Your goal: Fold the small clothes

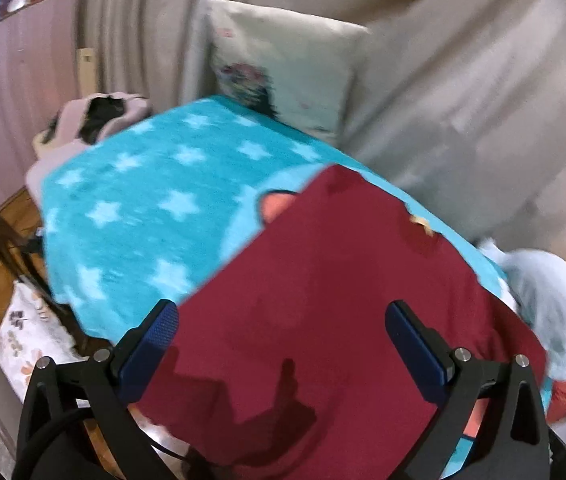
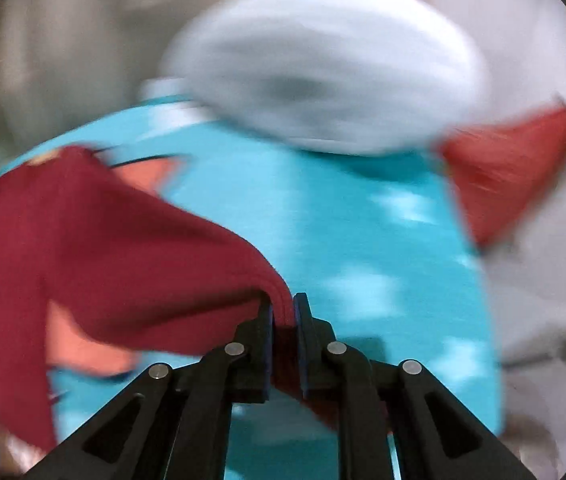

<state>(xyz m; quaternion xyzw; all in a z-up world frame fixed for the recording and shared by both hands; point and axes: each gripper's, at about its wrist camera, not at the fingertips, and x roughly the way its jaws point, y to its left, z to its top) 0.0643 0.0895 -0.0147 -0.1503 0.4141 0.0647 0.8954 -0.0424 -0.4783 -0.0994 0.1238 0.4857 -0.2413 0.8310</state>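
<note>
The dark red garment lies partly spread on a turquoise blanket with pale stars, which covers the surface I work on. One bunched edge of it is pinched in my right gripper, whose jaws are clamped close together on the thick fold. From there the cloth trails away to the left, and a salmon-pink layer shows under it.

My left gripper hangs over the flat part of the red garment with its jaws spread wide. It is grasping nothing, and I cannot tell whether its fingers touch the fabric.

Risks, as I judge them: the right view is heavily blurred, which suggests quick motion. A fast pull on one pinched edge could drag the whole garment askew, since nothing pins the other side. The bunched fold may also slip out, or I may have caught only some of its layers, leaving a crooked fold. A pale grey soft bundle sits just beyond, near enough to be swept.

Both grippers slant steeply down toward the blanket, the right turned toward the grey bundle.
</note>
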